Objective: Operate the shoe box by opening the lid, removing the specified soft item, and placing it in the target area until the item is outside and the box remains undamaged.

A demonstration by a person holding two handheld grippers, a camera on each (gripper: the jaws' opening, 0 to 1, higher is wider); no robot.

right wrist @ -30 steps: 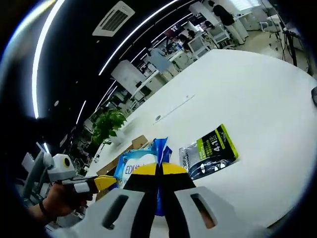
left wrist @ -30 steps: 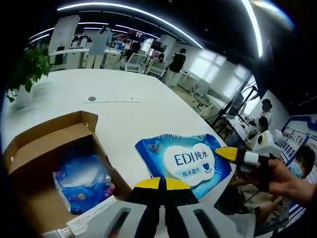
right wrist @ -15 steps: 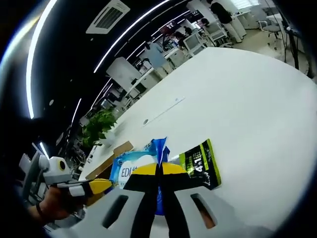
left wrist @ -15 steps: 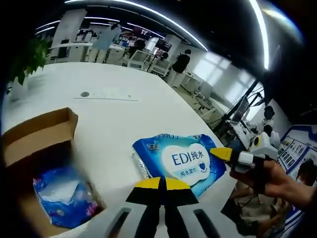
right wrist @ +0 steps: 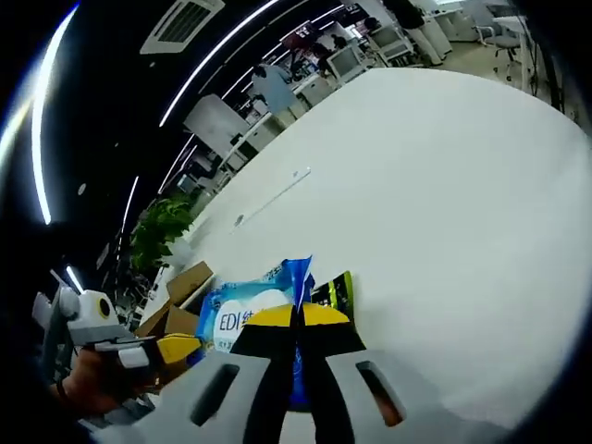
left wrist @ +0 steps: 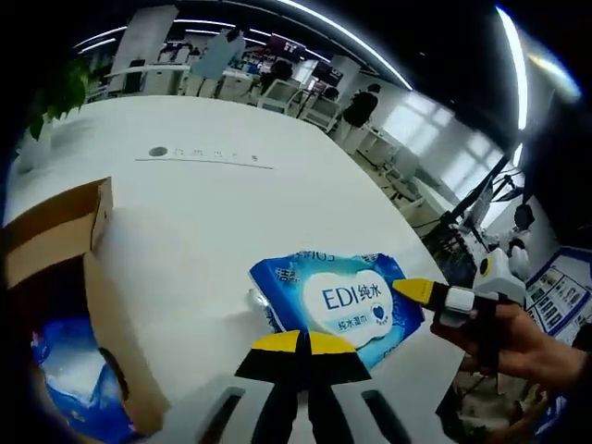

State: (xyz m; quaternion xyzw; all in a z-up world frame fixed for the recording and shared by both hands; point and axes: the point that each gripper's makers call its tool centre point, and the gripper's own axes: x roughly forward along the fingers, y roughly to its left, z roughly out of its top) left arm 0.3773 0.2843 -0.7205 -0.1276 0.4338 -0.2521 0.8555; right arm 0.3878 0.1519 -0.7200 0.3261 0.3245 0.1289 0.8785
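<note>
Blue wipes pack (left wrist: 338, 301), marked "EDI", is out of the box (left wrist: 69, 268) and sits just ahead of the left claw (left wrist: 302, 342), over the white table (left wrist: 213, 208). The left claw's yellow-tipped jaws are pressed together with nothing between them, a little short of the pack's near edge. At the pack's right edge, right of the left claw, the right claw (left wrist: 418, 290) reaches in with a hand (left wrist: 518, 338) behind it; its yellow tip meets the pack's corner.

In the right gripper view, the right claw (right wrist: 298, 317) has its jaws clamped on a blue edge of the pack (right wrist: 242, 313), which rises between the tips and spreads away to the left of them. Just beyond the tips on the right, a dark packet (right wrist: 335, 291) with a green stripe lies on the table (right wrist: 435, 185), partly hidden behind the jaws. Left of the right claw, the left claw (right wrist: 180, 348) comes in low, held by a hand (right wrist: 88, 384).

The cardboard box stands open to the left of the left claw, its flap up, with another blue packet (left wrist: 60, 375) inside. A plant (right wrist: 159, 231) stands well beyond the box at the table's far side.
</note>
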